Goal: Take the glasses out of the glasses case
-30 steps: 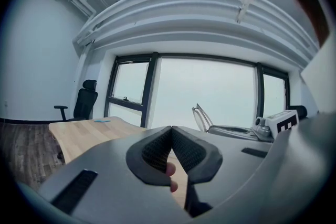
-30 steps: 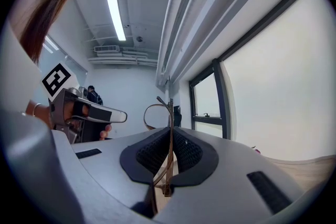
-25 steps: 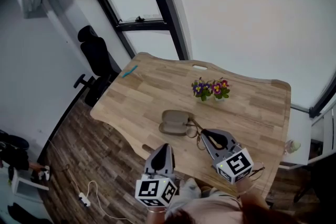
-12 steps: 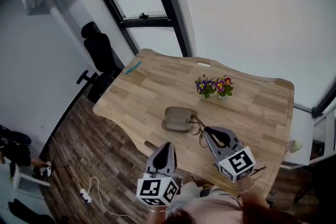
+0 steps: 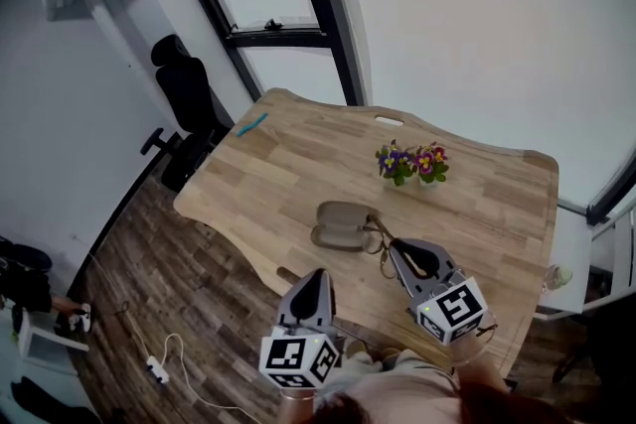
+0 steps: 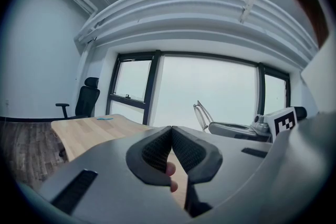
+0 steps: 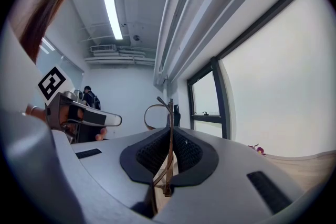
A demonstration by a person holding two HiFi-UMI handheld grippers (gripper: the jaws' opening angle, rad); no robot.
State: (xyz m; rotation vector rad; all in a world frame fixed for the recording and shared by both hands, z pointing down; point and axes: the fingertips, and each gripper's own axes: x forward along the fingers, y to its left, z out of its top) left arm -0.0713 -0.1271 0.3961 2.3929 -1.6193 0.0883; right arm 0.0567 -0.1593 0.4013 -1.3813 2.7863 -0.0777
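Between my right tongs a thin temple of the glasses stands edge-on. The pads are clenched on it and the lens rim juts past the tips. My left tongs are pressed together on nothing, with only a fingertip showing behind them.

Over the last second little has changed. The frame hung just beside the right end of the open glasses case then and hangs there now, perhaps a touch farther off. I judge the glasses to be out, or nearly so. Whether the far temple is touching the case I cannot tell.

My right hand reaches forward over the bench, tongs angled toward the case. My left is held back at the bench's near edge, pointing ahead.
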